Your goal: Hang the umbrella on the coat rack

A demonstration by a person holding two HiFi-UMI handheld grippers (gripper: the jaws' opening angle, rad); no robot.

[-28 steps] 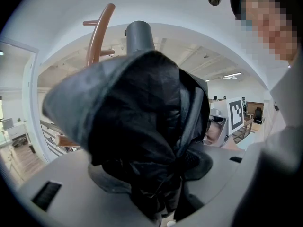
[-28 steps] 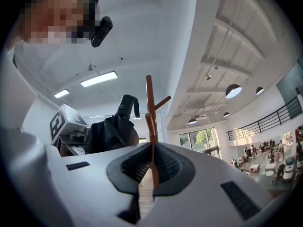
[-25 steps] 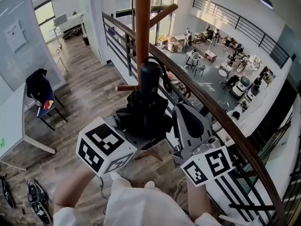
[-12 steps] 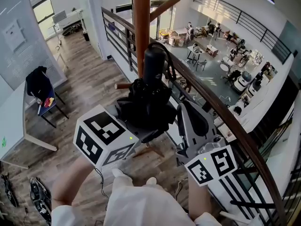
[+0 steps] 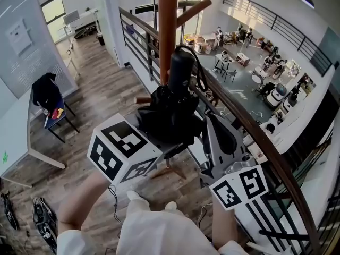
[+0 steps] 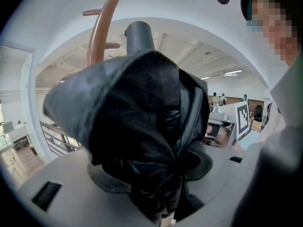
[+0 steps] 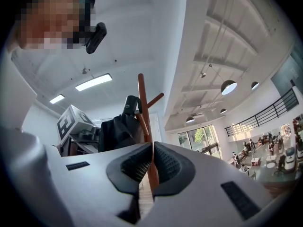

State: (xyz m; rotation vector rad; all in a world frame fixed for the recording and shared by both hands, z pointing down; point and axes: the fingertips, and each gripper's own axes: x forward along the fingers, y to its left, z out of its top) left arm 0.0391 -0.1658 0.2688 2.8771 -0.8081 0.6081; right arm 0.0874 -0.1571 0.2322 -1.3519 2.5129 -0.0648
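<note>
Closest to me, my left tool is clamped on the bunched black canopy of the folded umbrella and holds it up with the handle pointing upward. In the head view its marker cube sits low and left of the bundle. My right tool is just beside it on the right. Its jaws are pressed together with nothing between them, and it tilts slightly upward toward the rack.

The handle stands just in front of the brown pole of the coat rack, and a thin strap loops out to its right. I cannot tell whether handle or strap touches the pole. An upper peg angles up to the right above the handle. A short lower peg sticks out to the left behind the canopy.

Behind the rack a wood-topped railing runs diagonally. Off to the left, a chair draped with dark clothing stands by a white surface. Beyond the railing lies a lower hall with people and furniture.
</note>
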